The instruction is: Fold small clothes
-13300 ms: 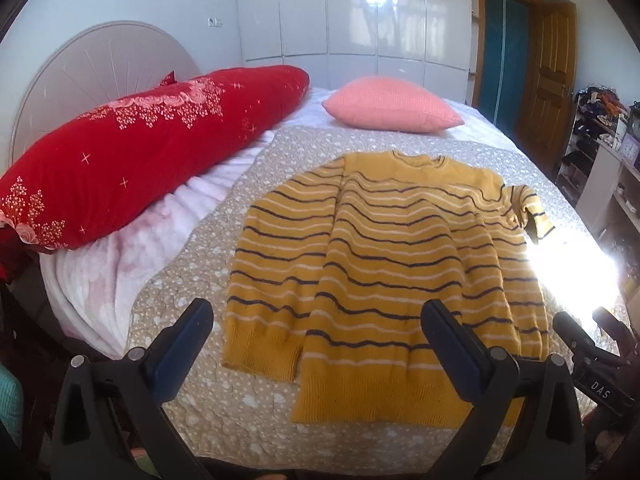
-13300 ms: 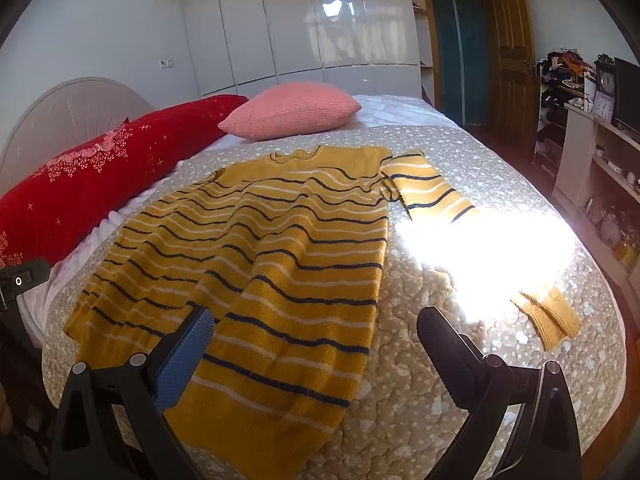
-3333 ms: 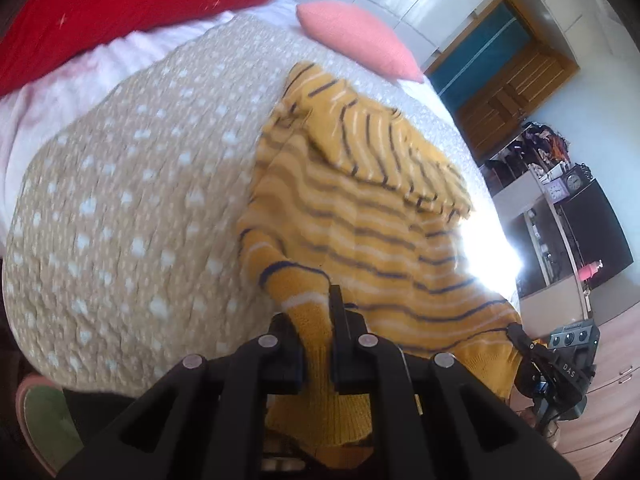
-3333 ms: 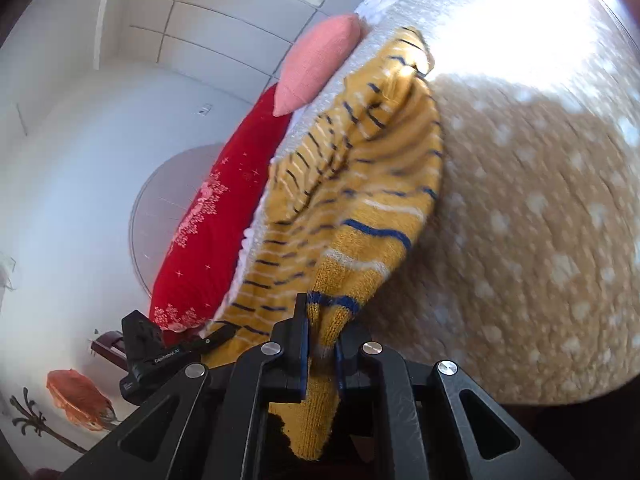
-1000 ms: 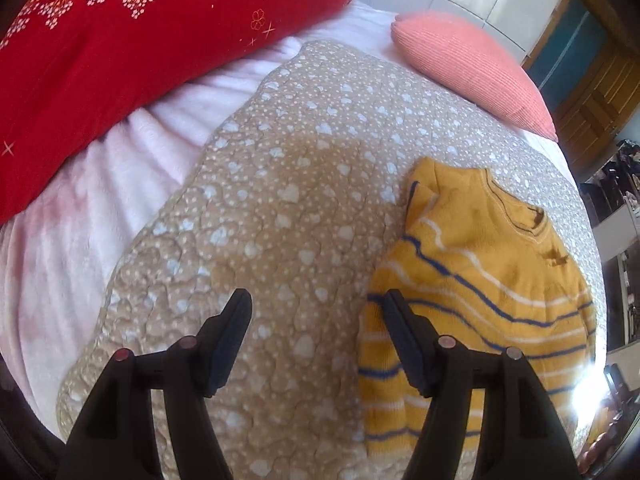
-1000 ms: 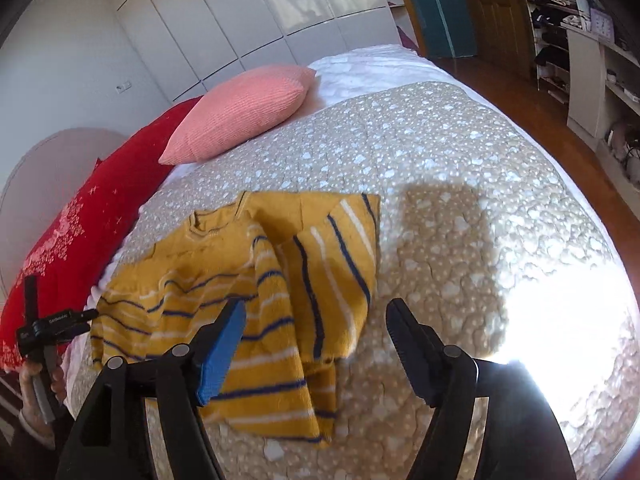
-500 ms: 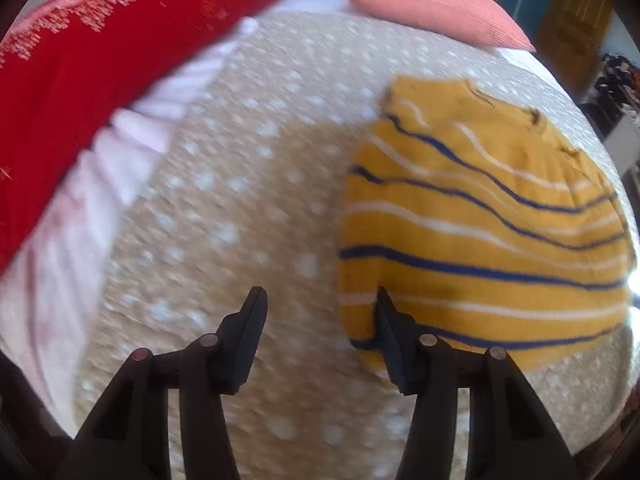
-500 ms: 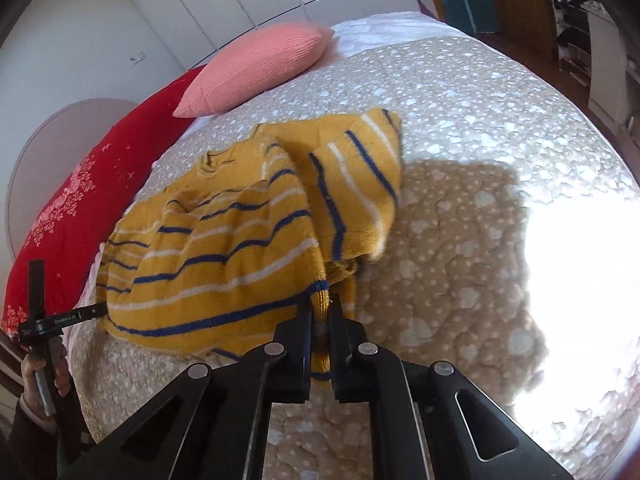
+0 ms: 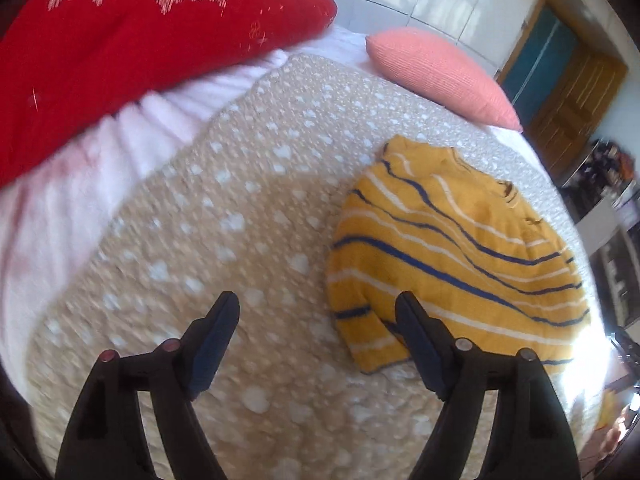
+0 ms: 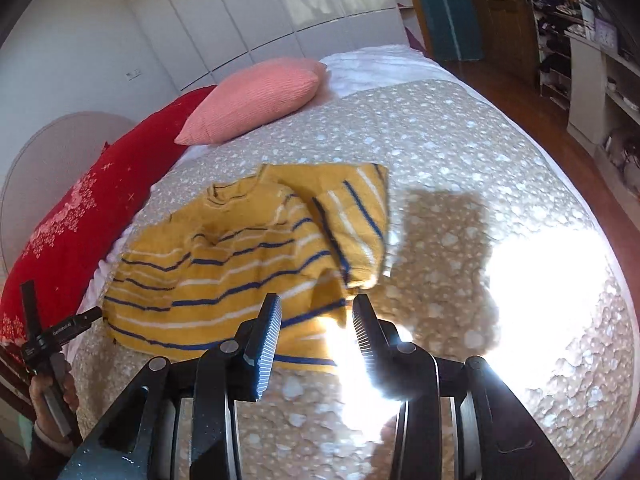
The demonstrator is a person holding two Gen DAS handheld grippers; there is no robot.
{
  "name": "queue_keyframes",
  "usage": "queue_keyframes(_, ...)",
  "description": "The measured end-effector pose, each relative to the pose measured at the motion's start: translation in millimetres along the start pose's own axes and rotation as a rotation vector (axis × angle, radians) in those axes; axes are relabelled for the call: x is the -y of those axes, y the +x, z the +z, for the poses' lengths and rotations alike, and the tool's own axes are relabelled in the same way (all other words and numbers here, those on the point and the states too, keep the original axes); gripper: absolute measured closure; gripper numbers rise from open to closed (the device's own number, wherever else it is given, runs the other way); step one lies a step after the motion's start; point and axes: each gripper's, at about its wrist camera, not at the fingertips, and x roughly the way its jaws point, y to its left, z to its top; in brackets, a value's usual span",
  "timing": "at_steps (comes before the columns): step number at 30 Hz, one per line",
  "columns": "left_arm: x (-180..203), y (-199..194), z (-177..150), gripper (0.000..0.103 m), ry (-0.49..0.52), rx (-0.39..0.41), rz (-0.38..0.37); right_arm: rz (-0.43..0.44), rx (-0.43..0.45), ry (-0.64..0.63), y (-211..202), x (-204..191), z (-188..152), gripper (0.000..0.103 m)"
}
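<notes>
- Left wrist view, far left of the jaws: a red embroidered pillow (image 9: 132, 44) lies along a pale pink sheet (image 9: 72, 184)
- The left gripper (image 9: 316, 320) has its jaws spread wide, having just been opening; between them is only the beige quilt (image 9: 224, 216) with white blotches, nothing held
- Just off its right finger (image 9: 420, 344), touching it in view, lies the folded yellow striped sweater (image 9: 452, 256); a pink cushion (image 9: 436, 76) sits beyond
- Right wrist view, far left: a hand (image 10: 52, 396) grips the other tool's handle at the bed's edge
- The right gripper (image 10: 316, 316) has its jaws partly apart, having just been opening; the sweater's near hem lies between them, pads not pressing it
- Right of the jaws: bare quilt in shadow and sun glare
</notes>
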Motion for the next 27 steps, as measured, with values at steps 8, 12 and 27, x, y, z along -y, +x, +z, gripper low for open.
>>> queue_keyframes(8,-12.4,1.3,-43.5,0.024,0.062,0.093,-0.124,0.152,-0.142,-0.197,76.6,-144.2,2.4,0.049)
queue_keyframes(12,-23.9,-10.8,-61.1,0.024,0.115,0.136,-0.18,0.2,-0.198,-0.287,127.9,-218.5,-0.7,0.044)
queue_keyframes(27,-56.1,-23.7,-58.7,0.023,0.016,0.121,-0.363,-0.227,-0.278,-0.605,252.7,-332.7,-27.1,0.012)
